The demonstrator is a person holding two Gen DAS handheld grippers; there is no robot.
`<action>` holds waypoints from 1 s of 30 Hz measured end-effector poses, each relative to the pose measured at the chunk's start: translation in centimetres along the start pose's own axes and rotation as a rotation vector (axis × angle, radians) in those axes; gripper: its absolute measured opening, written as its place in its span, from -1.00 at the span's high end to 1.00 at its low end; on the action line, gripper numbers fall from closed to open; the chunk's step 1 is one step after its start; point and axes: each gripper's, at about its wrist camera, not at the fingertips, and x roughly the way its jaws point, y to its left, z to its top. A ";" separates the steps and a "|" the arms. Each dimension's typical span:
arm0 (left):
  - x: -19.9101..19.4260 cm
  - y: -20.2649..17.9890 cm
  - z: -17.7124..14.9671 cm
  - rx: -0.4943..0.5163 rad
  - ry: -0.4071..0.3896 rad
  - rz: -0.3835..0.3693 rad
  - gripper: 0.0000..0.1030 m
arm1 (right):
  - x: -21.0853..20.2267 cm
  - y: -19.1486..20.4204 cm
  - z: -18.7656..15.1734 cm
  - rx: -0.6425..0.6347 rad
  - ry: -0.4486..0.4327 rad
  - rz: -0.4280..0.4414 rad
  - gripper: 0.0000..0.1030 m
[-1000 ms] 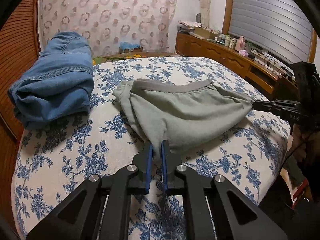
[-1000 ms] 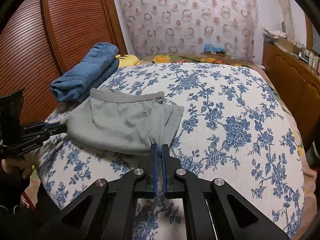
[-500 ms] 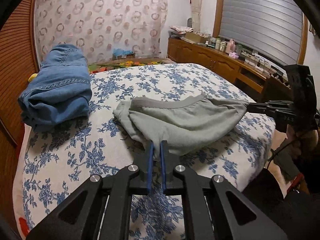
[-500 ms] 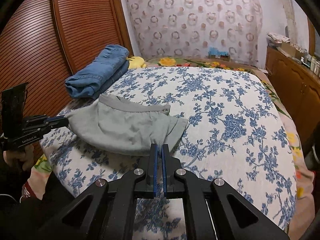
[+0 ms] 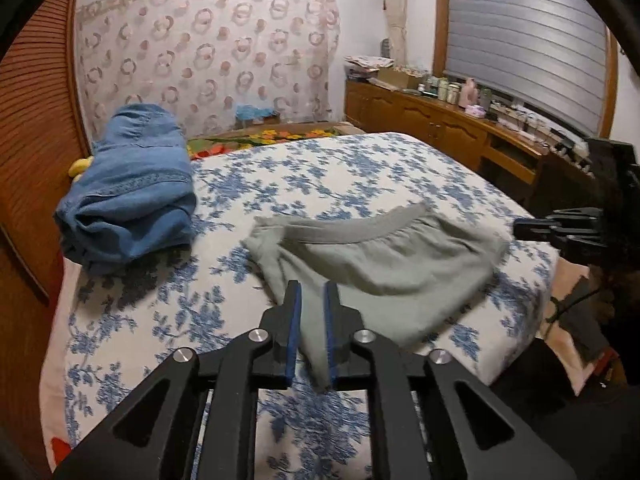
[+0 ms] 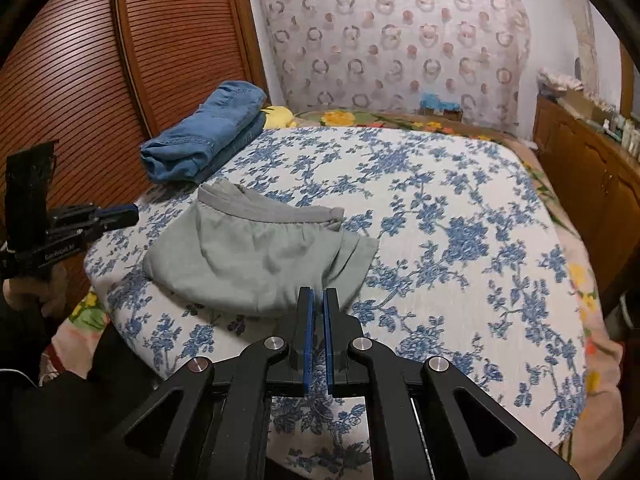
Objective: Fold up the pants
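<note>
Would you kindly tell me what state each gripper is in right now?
Left gripper: open, jaws just opening, grey pants between them unpinched.
Right gripper: shut; grip on the pants unclear.

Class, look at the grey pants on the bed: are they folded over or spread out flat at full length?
Folded. The grey pants lie as a short doubled bundle on the bed, waistband along the far edge, layered cloth edges at one end.

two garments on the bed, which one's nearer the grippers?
The grey pants, spread at the near edge of the bed. The folded blue jeans sit farther back by the wooden doors.
</note>
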 end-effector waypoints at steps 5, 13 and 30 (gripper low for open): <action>0.8 1.1 0.1 -0.043 0.002 0.007 0.04 | -0.5 0.0 0.1 -0.006 -0.028 -0.014 0.93; 3.0 1.4 0.1 -0.045 0.026 0.003 -0.60 | 1.0 0.2 0.8 -0.030 -0.031 -0.007 0.42; 5.2 1.7 0.9 -0.066 0.039 0.007 -0.60 | 10.5 -1.4 5.0 0.033 0.114 0.034 0.31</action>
